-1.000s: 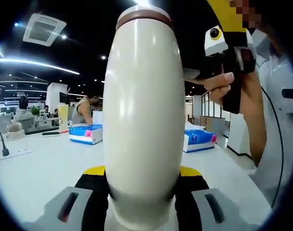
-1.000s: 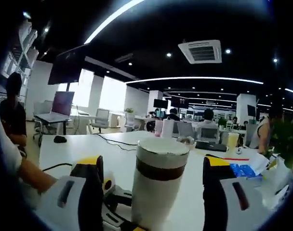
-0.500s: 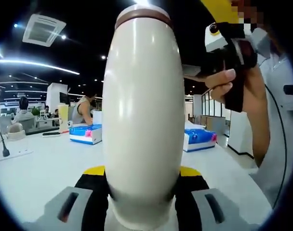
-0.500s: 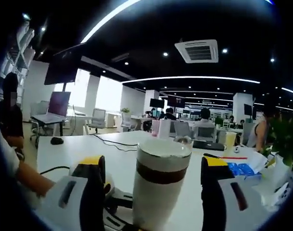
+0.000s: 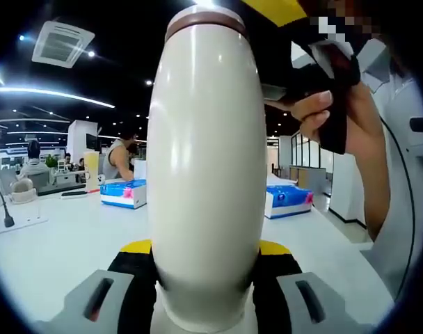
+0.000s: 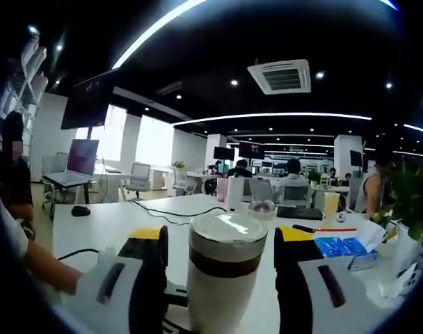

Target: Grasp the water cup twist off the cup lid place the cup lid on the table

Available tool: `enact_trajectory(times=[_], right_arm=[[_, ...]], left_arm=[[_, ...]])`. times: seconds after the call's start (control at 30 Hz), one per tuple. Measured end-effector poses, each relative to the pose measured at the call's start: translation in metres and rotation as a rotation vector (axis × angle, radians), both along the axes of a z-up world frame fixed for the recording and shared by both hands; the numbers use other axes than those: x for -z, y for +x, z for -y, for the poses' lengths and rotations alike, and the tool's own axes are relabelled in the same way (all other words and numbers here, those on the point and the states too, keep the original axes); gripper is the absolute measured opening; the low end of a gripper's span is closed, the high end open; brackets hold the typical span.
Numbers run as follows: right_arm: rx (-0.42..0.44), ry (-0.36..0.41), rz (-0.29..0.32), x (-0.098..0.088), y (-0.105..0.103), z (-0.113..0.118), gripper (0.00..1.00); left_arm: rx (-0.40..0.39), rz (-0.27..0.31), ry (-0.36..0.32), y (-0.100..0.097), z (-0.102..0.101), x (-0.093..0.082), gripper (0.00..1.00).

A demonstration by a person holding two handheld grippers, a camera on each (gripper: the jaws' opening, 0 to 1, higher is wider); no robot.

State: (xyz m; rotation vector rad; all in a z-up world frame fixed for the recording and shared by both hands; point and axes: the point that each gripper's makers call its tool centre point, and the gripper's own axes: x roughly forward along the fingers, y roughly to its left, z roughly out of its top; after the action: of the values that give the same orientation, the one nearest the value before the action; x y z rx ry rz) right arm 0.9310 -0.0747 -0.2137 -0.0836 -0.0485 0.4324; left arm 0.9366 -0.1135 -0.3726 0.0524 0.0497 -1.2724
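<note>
We log: left gripper (image 5: 206, 278) clamping water cup (image 5: 206, 174); right gripper (image 6: 222, 257) spread around its lid (image 6: 227, 233) (untouched).

Your right gripper (image 6: 220, 278) brackets the cup lid (image 6: 227, 229) with its jaws apart, each just beside the white water cup (image 6: 218, 289), above the table (image 6: 114, 226).
</note>
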Motion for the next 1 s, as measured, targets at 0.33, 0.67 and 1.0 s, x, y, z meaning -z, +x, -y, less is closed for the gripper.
enact_trajectory(times=[0.33,0.67,1.0], right_arm=[[0.007,0.024,0.004,-0.0014,-0.0016,0.0033,0.53],[0.004,0.029,0.001,-0.0016,-0.0006,0.003,0.5],[0.017,0.015,-0.006,0.0004,-0.0003,0.0061,0.45]], left_arm=[[-0.001,0.0,0.002,0.0006,-0.0004,0.0002,0.54],[-0.003,0.001,0.004,0.001,0.0004,0.0005,0.54],[-0.003,0.0,0.004,0.0009,0.0013,0.0007,0.54]])
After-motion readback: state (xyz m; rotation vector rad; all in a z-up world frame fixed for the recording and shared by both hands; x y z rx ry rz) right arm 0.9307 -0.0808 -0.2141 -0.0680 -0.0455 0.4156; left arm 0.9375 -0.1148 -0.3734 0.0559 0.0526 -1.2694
